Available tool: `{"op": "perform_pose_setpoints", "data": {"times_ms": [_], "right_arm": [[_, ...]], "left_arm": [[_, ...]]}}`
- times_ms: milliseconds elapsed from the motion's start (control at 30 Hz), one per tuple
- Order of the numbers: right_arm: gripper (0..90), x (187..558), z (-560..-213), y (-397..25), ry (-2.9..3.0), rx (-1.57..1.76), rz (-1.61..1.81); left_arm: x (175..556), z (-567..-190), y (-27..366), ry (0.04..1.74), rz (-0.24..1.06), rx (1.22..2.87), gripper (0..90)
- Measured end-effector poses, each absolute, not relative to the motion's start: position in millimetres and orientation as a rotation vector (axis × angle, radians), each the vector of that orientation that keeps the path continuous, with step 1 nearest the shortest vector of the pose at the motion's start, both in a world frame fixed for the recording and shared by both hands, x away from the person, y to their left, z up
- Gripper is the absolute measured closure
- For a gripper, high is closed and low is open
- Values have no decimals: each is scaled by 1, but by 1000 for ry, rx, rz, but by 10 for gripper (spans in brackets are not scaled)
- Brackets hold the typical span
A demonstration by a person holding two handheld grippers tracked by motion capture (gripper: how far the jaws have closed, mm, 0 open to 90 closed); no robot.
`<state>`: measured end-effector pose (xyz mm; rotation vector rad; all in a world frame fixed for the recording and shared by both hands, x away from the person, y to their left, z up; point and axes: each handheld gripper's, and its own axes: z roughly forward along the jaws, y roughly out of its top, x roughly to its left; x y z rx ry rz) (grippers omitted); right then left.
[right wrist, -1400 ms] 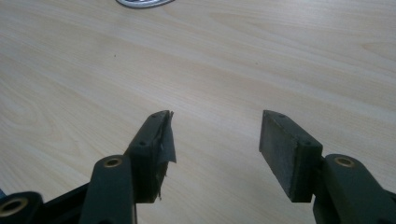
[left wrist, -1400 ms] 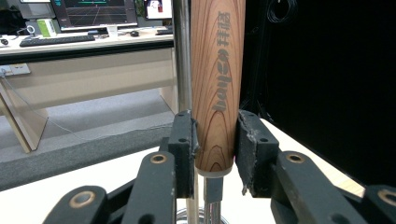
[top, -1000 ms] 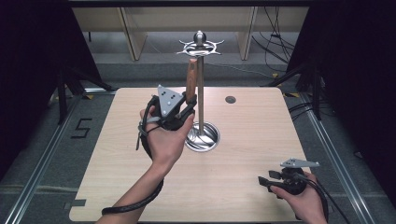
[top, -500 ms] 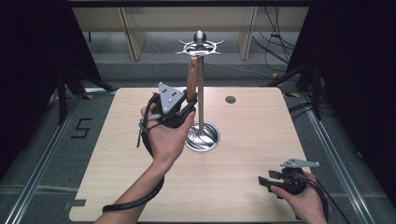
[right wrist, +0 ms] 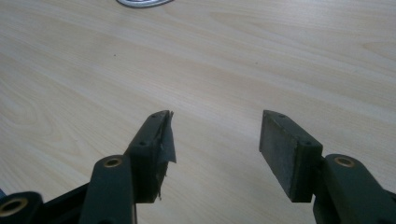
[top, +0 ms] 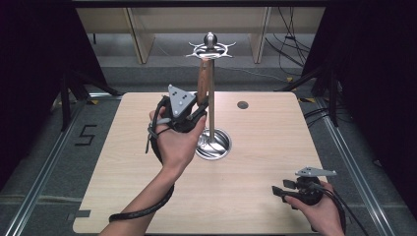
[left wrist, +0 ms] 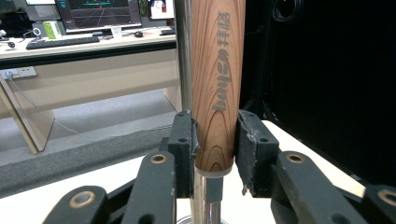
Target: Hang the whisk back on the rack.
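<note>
A wooden handle [top: 203, 81] hangs upright from the hook ring [top: 210, 49] at the top of a metal stand, right beside the pole [top: 211, 105]. My left gripper [top: 195, 112] is shut on the handle's lower end. In the left gripper view both pads squeeze the wooden handle [left wrist: 217, 84], which has dark lettering down it, with a metal stub [left wrist: 208, 193] below. My right gripper [top: 276, 191] rests low at the table's front right, open, with bare tabletop between its fingers [right wrist: 154, 144].
The stand's round metal base [top: 214, 143] sits mid-table. A small dark disc [top: 242, 104] lies at the back right of the wooden table [top: 275, 137]. Shelving stands behind the table. A desk with a monitor [left wrist: 100, 11] shows in the left gripper view.
My left gripper with the handle has barely shifted, staying by the pole. The right gripper has not moved.
</note>
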<state>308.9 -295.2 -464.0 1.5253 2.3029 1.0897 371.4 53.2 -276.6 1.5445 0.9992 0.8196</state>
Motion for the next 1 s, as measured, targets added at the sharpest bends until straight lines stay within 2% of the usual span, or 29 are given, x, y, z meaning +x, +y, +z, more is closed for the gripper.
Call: {"op": "perform_pose_setpoints", "data": {"times_ms": [1000], "right_arm": [[443,308,-464,-295,2292,1528,1097]], "left_arm": [[379,-275,48,1009,841,1551,685]]}}
